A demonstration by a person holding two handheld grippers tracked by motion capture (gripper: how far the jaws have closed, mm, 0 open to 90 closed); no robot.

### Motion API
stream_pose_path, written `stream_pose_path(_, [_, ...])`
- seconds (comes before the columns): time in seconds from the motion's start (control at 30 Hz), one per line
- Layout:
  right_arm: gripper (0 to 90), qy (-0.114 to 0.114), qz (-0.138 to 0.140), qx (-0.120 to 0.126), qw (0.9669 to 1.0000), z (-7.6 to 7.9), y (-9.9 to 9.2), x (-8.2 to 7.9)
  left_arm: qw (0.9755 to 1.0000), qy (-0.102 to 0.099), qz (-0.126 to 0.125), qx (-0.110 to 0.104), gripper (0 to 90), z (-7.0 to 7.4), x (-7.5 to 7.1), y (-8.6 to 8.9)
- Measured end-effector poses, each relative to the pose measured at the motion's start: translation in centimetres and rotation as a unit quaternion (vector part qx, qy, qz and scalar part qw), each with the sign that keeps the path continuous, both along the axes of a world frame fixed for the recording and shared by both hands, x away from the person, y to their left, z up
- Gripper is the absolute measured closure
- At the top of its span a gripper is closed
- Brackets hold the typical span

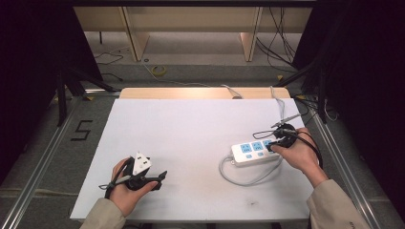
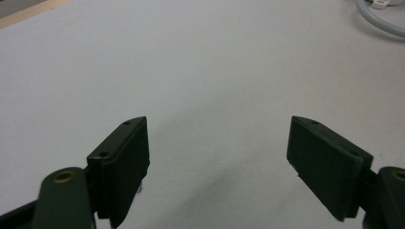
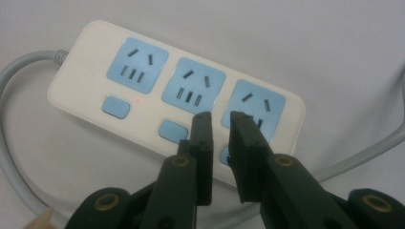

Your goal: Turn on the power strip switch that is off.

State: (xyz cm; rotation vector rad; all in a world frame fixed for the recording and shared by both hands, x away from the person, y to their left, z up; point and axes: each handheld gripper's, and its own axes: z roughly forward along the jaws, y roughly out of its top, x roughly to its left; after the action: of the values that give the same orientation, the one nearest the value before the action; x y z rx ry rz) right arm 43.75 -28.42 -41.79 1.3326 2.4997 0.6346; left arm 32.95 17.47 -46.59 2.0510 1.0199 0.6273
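A white power strip [image 1: 248,155] with three blue sockets and blue buttons lies at the right of the white table [image 1: 191,124]; its grey cable [image 1: 239,179] loops toward the front. In the right gripper view the power strip [image 3: 86,81] lies just under my right gripper [image 3: 220,117], whose jaws stand almost together with nothing between them, over the rightmost socket and its button. From above, the right gripper [image 1: 273,146] sits at the strip's right end. My left gripper [image 1: 160,180] rests near the front left, and in its own view the left gripper [image 2: 217,124] is open over bare table.
A bit of the grey cable [image 2: 382,24] shows at the top right of the left gripper view. Wooden shelving [image 1: 191,28] and loose floor cables [image 1: 282,47] lie beyond the table's far edge. A taped "5" [image 1: 81,130] marks the floor at left.
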Motion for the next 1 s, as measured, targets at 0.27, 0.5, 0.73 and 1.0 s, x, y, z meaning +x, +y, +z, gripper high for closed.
stream_pose_path(0.27, [74.2,-0.017,0.004,0.014,0.9997,0.2,-0.2,-0.8,1.0000,0.000,0.000,0.000,22.3,0.0,0.0,0.0])
stream_pose_path(0.5, [69.8,-0.032,0.014,0.035,0.9988,0.1,0.0,-1.6,1.0000,0.001,-0.001,0.000,22.2,0.0,0.0,0.0])
stream_pose_path(0.73, [65.3,-0.050,0.023,0.049,0.9973,0.1,0.3,-2.5,1.0000,0.001,0.000,0.000,22.2,0.0,0.0,0.0])
stream_pose_path(1.0, [61.0,-0.072,0.042,0.065,0.9944,-0.3,0.5,-3.2,1.0000,0.003,-0.002,0.003,22.2,0.0,0.0,0.0])
